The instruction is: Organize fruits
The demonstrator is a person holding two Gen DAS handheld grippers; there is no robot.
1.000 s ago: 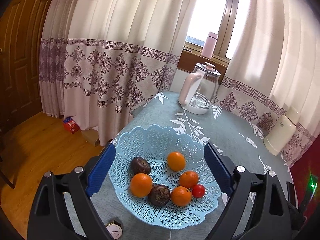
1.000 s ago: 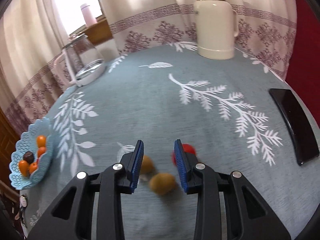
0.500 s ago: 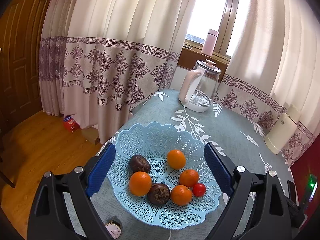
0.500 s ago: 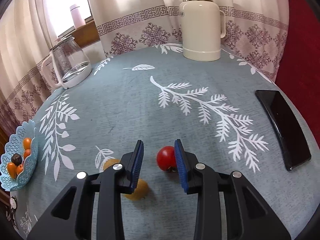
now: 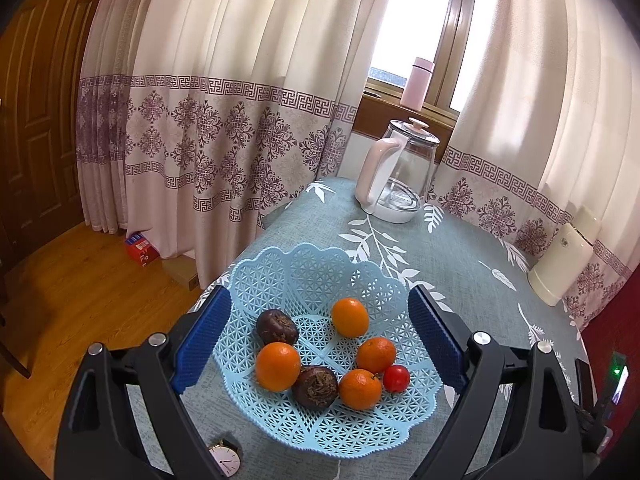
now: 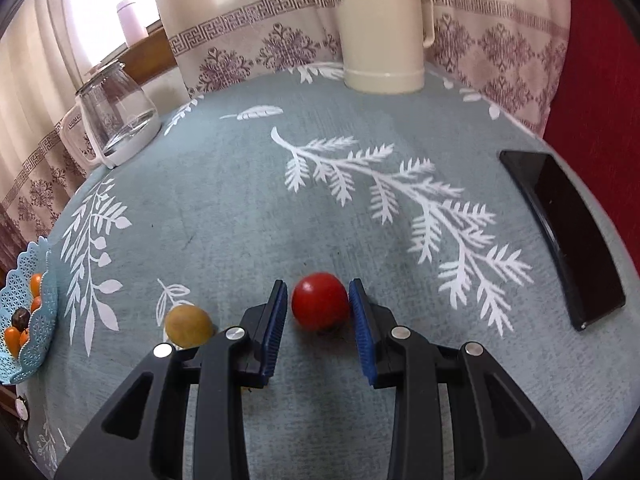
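Left gripper (image 5: 318, 342): held above the near side of the table, with the blue pads spread wide to either side of the basket; nothing is gripped.
Basket (image 5: 308, 276): a light blue lattice bowl with a scalloped rim, set on the table's edge nearest the door; it is also seen at the far left in the right wrist view (image 6: 40, 320).
Fruit in basket: four oranges (image 5: 278, 366), two dark brown fruits (image 5: 277, 326) and one small red tomato (image 5: 396, 378) are gathered in the middle and near part.
Right gripper (image 6: 318, 312): lowered to the tablecloth, the jaws partly parted around a loose red tomato (image 6: 319, 306); the right pad is seen against the fruit, a narrow gap is left at the left pad.
Yellow-brown fruit (image 6: 189, 326): laid on the cloth just left of the right gripper's left finger, well apart from the basket.
Tablecloth (image 6: 320, 184): grey-blue, printed with white leaves.
Glass kettle (image 5: 394, 176): stood at the far edge by the curtain.
Cream flask (image 6: 382, 28): stood upright at the far side.
Black phone (image 6: 568, 232): laid flat at the right edge.
Watch (image 5: 224, 460): seen on the cloth under the left gripper.
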